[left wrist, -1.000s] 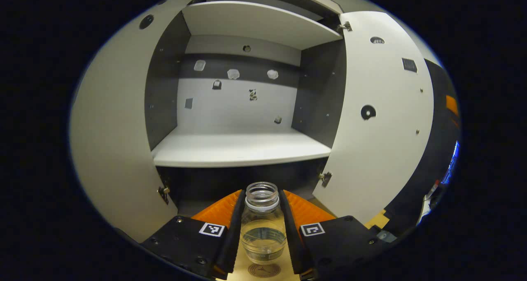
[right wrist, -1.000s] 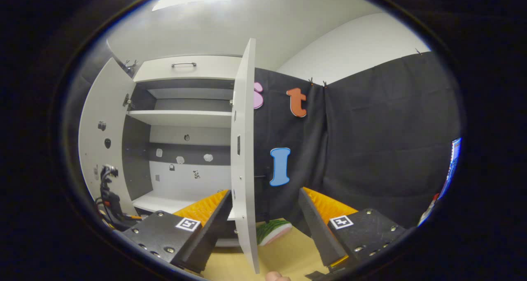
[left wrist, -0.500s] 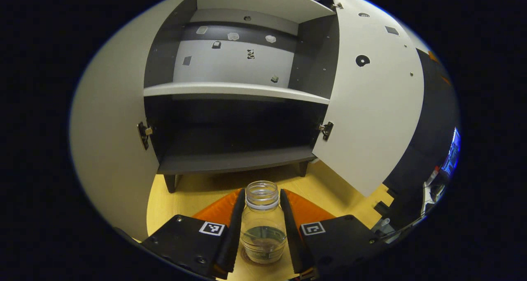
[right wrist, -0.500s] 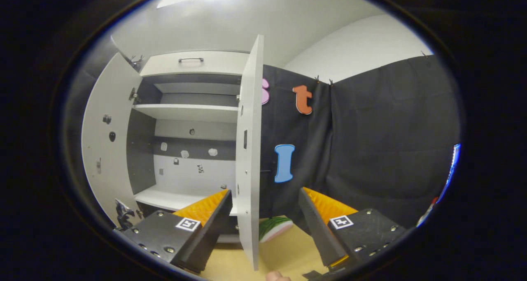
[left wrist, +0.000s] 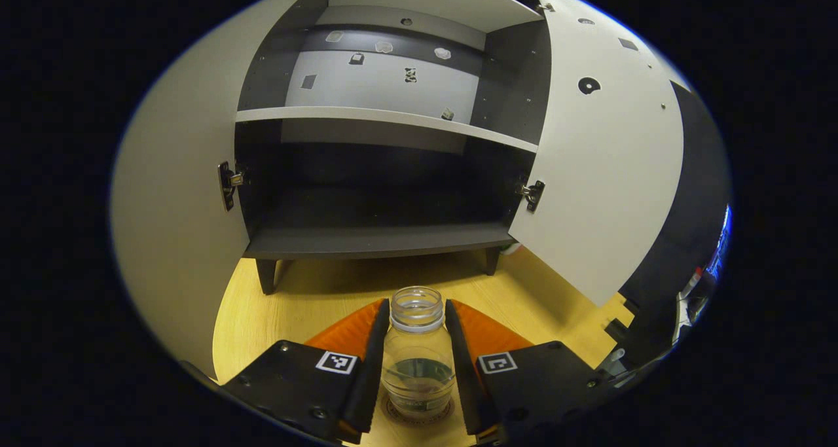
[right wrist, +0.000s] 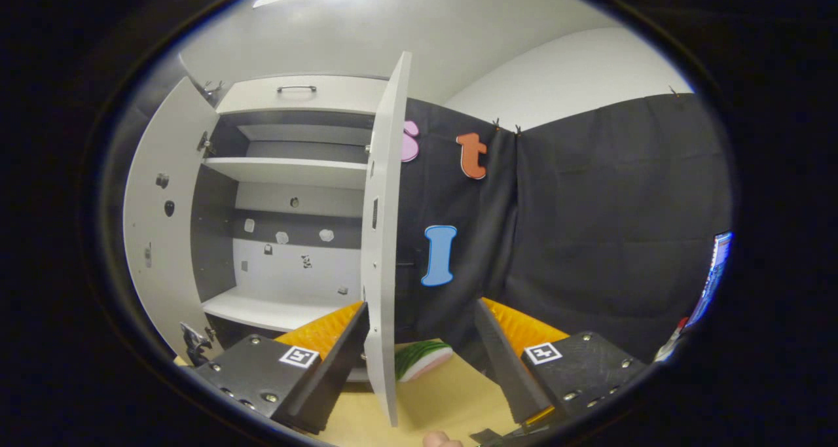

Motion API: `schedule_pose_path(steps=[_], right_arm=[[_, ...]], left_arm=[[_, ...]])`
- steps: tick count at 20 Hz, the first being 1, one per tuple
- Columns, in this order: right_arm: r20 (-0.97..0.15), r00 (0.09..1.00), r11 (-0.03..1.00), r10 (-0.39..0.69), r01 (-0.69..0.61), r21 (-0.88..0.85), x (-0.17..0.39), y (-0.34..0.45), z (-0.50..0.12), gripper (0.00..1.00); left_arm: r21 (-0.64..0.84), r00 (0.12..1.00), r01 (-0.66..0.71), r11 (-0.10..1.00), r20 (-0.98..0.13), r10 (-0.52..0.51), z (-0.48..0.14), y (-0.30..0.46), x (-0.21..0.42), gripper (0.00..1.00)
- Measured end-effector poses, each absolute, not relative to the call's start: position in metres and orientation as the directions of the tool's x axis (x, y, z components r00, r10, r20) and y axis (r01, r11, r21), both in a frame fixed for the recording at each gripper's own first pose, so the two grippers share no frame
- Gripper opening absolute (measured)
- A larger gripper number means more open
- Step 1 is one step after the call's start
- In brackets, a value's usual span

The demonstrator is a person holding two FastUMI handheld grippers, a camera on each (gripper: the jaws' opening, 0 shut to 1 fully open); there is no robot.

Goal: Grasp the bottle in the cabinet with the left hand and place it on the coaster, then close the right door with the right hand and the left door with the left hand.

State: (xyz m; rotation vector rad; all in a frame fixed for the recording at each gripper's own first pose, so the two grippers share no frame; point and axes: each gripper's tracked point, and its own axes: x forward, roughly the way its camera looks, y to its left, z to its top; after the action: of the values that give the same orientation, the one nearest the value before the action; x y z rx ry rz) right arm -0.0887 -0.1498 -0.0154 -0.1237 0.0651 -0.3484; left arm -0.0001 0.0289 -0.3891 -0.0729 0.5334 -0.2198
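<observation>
A clear glass bottle [left wrist: 418, 358] with an open neck stands upright between my left gripper's [left wrist: 414, 362] fingers, which press on both its sides. Its base rests on or just above a round brown coaster [left wrist: 395, 413] on the wooden table. Beyond it the white cabinet [left wrist: 386, 172] stands with both doors swung wide. In the right gripper view my right gripper [right wrist: 419, 358] is open, and the edge of the right door [right wrist: 383, 250] stands between its fingers, touching neither. The left door [right wrist: 160, 224] hangs open at the far left.
A green and pink slice-shaped object [right wrist: 422, 360] lies on the table behind the right door. The wooden table [left wrist: 314, 296] stretches in front of the cabinet's dark lower shelf [left wrist: 373, 241]. A fingertip [right wrist: 437, 440] shows at the bottom of the right gripper view.
My left gripper came down and back from the cabinet with the bottle, bringing it onto the coaster. The right gripper shifted slightly, keeping the right door's edge between its fingers.
</observation>
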Motion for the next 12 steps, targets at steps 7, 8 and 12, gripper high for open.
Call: schedule_pose_path(steps=[7, 8, 12], right_arm=[[-0.067, 0.942, 0.939, -0.329, 0.319, -0.127, -0.084, -0.142, -0.026, 0.96], [-0.07, 0.942, 0.94, -0.327, 0.317, -0.124, -0.084, -0.142, -0.028, 0.96], [-0.076, 0.944, 0.944, -0.321, 0.312, -0.111, -0.083, -0.141, -0.031, 0.96]], left_arm=[[-0.109, 0.834, 0.213, 0.971, -0.498, -0.239, -0.387, 0.023, -0.018, 0.53], [-0.104, 0.83, 0.222, 0.969, -0.502, -0.244, -0.386, 0.022, -0.022, 0.53], [-0.086, 0.818, 0.247, 0.965, -0.515, -0.255, -0.384, 0.019, -0.037, 0.53]])
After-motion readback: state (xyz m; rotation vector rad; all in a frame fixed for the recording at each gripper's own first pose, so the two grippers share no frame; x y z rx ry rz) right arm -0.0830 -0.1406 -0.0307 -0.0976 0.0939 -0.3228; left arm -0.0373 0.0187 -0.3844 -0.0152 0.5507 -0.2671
